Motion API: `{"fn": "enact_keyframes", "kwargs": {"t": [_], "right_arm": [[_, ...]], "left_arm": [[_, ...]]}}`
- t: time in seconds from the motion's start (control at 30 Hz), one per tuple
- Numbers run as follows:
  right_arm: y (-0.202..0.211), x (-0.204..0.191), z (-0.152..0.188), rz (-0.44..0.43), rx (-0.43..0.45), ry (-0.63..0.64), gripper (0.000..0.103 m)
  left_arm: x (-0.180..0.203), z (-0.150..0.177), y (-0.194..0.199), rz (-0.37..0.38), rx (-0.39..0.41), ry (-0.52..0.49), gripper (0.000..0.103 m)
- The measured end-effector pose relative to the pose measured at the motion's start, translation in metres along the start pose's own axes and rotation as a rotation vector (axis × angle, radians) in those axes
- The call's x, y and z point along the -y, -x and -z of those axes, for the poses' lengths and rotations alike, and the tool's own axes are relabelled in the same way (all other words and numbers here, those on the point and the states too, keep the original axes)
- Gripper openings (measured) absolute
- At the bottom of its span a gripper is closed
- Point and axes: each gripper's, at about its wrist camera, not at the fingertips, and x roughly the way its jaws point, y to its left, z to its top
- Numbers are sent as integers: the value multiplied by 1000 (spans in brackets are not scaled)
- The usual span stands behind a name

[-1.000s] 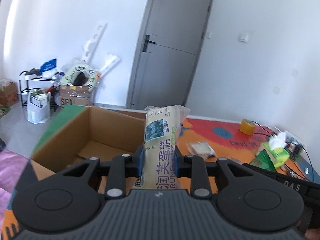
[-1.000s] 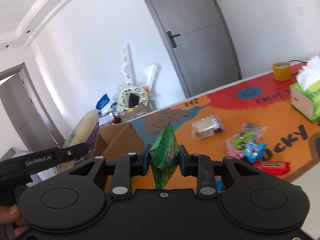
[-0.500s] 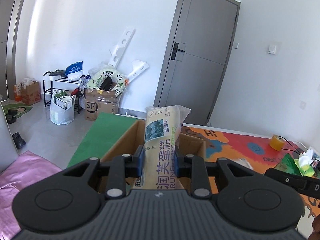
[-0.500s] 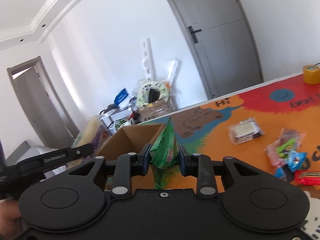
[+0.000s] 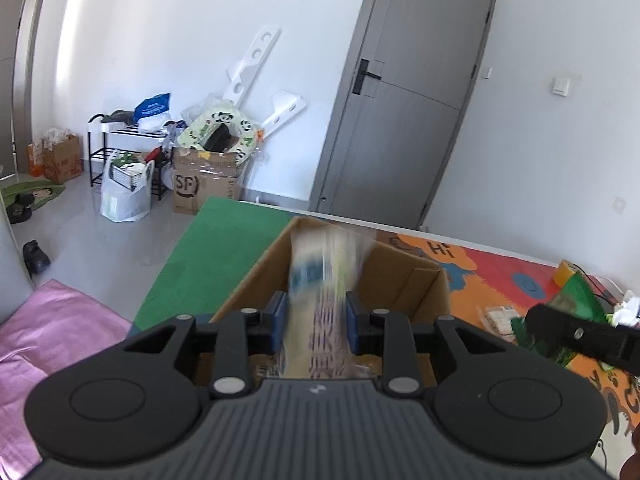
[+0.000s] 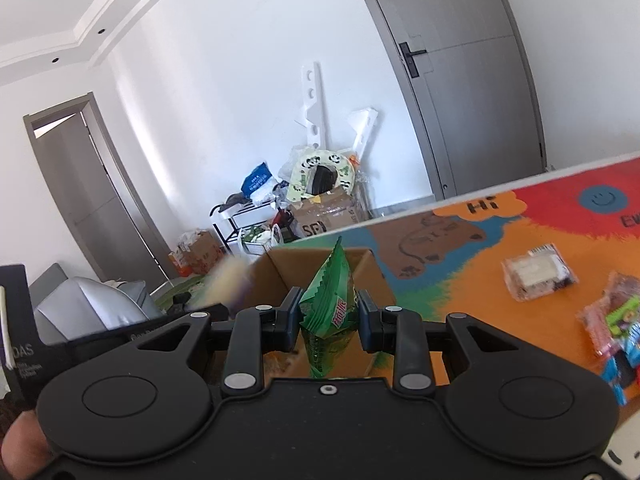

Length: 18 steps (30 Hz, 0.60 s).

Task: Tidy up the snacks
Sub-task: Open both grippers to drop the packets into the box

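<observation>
My left gripper (image 5: 316,320) hangs over the open cardboard box (image 5: 404,280). Its jaws stand apart, and the long yellow cake packet (image 5: 320,300) between them is blurred, dropping toward the box; it also shows as a blur in the right wrist view (image 6: 226,284). My right gripper (image 6: 329,316) is shut on a green snack bag (image 6: 330,308) and holds it above the box's near right side (image 6: 372,272). The right gripper with the green bag shows at the right in the left wrist view (image 5: 576,320).
The box stands at the left end of a colourful table mat (image 6: 460,264). A clear-wrapped cake (image 6: 536,272) and several candy packets (image 6: 616,320) lie on the mat to the right. A yellow tape roll (image 5: 564,272) sits further back. The floor lies beyond the table.
My left gripper has opened and let go of the yellow cake packet, which now falls blurred over the box. My right gripper has moved closer to the box with the green bag.
</observation>
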Motion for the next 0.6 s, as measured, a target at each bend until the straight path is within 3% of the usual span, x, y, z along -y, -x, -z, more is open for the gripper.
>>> {"fn": "enact_keyframes", "kwargs": {"t": [0.47,0.6], "right_arm": [[-35,-33,-7,-65,-31,11,29],[-47,-40,-9,-96,-64,9,34]], "left_arm": [[-28,-4,27,-31,6,56,31],[-32,-4,28,-55,-12,61,36]]}}
